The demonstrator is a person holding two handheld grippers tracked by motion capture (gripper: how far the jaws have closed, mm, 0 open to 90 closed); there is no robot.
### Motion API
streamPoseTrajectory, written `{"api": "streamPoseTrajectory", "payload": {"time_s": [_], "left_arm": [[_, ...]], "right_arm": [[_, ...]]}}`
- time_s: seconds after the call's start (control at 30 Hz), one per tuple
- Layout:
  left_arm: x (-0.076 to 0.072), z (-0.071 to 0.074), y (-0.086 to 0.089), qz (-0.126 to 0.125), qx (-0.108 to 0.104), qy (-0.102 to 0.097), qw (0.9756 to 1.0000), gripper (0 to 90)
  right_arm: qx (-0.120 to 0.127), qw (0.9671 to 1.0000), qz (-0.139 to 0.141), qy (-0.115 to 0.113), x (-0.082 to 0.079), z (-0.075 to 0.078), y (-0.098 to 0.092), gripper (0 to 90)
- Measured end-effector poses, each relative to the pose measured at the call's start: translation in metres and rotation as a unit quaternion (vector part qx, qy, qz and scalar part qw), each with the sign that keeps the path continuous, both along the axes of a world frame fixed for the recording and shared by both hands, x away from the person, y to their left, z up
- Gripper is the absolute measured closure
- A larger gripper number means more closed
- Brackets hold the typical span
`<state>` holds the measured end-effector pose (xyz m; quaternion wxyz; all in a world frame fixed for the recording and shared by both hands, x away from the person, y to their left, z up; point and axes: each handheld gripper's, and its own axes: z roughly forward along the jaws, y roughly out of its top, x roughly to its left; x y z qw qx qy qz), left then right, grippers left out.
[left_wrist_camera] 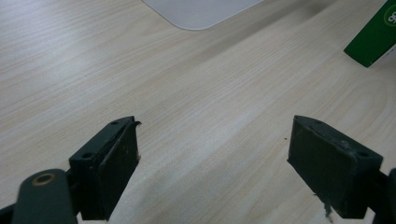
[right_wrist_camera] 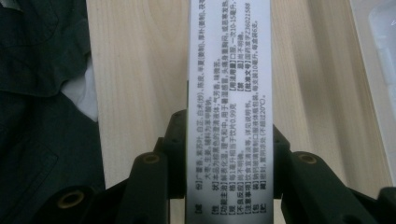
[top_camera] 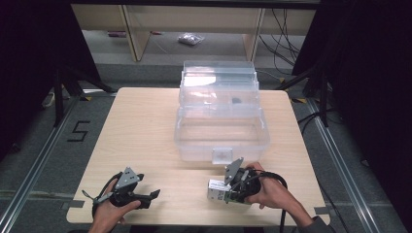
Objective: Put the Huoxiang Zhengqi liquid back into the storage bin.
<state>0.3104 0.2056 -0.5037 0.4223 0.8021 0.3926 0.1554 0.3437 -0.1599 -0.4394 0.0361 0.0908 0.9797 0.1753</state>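
— Left gripper [left_wrist_camera: 212,158]?
— Jaws spread wide, nothing between them, over the pale wood surface [left_wrist_camera: 187,102].
— Other items?
— A clear plastic corner [left_wrist_camera: 201,10] at the top edge; a green box [left_wrist_camera: 373,35] at the upper right, partly cut off.

The carton [right_wrist_camera: 229,112] is being cut off at twelve and six o'clock; its small print is being blurred.

High overhead view down across the table [top_camera: 145,126]; both gripper views close above its wood.
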Motion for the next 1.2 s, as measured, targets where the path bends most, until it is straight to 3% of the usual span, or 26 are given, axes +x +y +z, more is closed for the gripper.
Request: {"api": "streamPoseTrajectory", "payload": {"time_s": [0.07,0.17,0.2,0.23,0.27,0.33,0.4,0.47,0.67,0.73,0.8,1.0,1.03,1.07,1.2], "left_arm": [[0.000,0.000,0.000,0.000,-0.001,0.000,1.0000,15.6],[0.001,0.000,0.001,-0.002,0.011,0.000,0.9999,15.7],[0.001,0.000,0.001,-0.002,0.011,0.000,0.9999,15.7],[0.001,0.000,0.001,-0.001,0.008,0.000,1.0000,15.7],[0.000,0.000,0.000,0.001,-0.001,-0.001,1.0000,15.7],[0.000,0.000,0.000,0.002,-0.001,0.000,1.0000,15.7],[0.001,0.001,0.002,-0.006,0.009,0.001,0.9999,15.7],[0.000,0.000,0.000,0.000,-0.002,0.000,1.0000,15.7],[0.001,0.001,0.002,-0.004,0.009,0.000,1.0000,15.7],[0.000,0.000,0.000,0.001,-0.001,0.000,1.0000,15.7],[0.001,0.000,0.002,-0.004,0.008,0.000,1.0000,15.7],[0.001,0.000,0.001,-0.004,0.008,0.001,1.0000,15.7],[0.000,0.000,0.000,0.001,-0.001,0.000,1.0000,15.7],[0.001,0.001,0.002,-0.005,0.009,0.000,0.9999,15.7],[0.001,0.000,0.002,-0.004,0.008,0.000,1.0000,15.7]], "right_arm": [[0.001,0.9999,0.010,-0.005,0.001,0.000,0.000,64.5],[0.004,1.0000,-0.006,-0.004,0.001,0.006,-0.002,64.6],[0.007,1.0000,0.003,-0.006,0.002,0.008,-0.003,64.7],[0.006,0.9999,-0.008,-0.004,0.001,0.011,-0.004,64.6],[0.006,1.0000,0.005,-0.006,0.003,0.014,-0.005,64.6],[0.001,0.9999,-0.008,-0.007,0.002,0.020,-0.006,64.7],[0.000,1.0000,-0.003,-0.008,0.003,0.024,-0.007,64.7],[0.002,0.9999,0.003,-0.010,0.006,0.028,-0.007,64.7],[0.006,1.0000,-0.005,-0.002,0.011,0.041,-0.007,64.7],[0.005,1.0000,0.004,-0.002,0.015,0.045,-0.007,64.7],[0.005,1.0000,0.005,0.000,0.018,0.050,-0.007,64.7],[0.001,1.0000,0.004,0.001,0.024,0.070,-0.006,64.7],[0.000,1.0000,0.005,0.000,0.025,0.074,-0.006,64.7],[-0.001,1.0000,0.006,0.000,0.026,0.077,-0.006,64.7],[-0.005,1.0000,0.004,-0.002,0.030,0.092,-0.005,64.7]]}}
